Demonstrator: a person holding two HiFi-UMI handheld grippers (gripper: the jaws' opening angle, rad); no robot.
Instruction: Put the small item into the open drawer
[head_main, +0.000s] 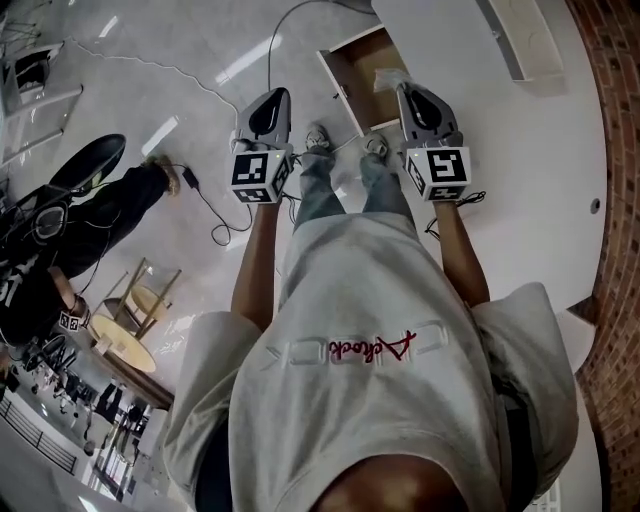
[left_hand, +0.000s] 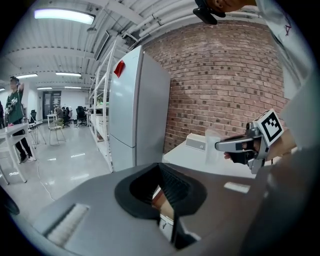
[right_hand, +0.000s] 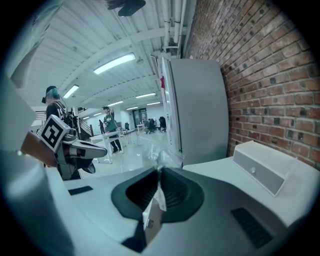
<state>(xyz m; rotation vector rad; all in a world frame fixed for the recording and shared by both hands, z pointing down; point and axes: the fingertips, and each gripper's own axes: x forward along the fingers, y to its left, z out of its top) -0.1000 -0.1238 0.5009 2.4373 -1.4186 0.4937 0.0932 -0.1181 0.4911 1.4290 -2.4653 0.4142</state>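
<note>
A wooden drawer (head_main: 352, 62) stands pulled open from the white cabinet (head_main: 500, 120), just ahead of the person's feet. My right gripper (head_main: 403, 88) hangs over the drawer's near right corner. It is shut on a small crinkly clear plastic packet (head_main: 390, 78), which pokes up past the closed pads in the right gripper view (right_hand: 161, 159). My left gripper (head_main: 283, 95) hovers over the floor to the left of the drawer, shut with nothing in it. The left gripper view shows the right gripper (left_hand: 235, 145) and the packet (left_hand: 212, 141) over the white countertop.
A white box (right_hand: 260, 167) sits on the countertop by the brick wall (right_hand: 270, 85). A tall white fridge (left_hand: 135, 110) stands beyond. A cable (head_main: 215, 215) trails across the glossy floor. Another person (head_main: 60, 230) and wooden stools (head_main: 135, 320) are at the left.
</note>
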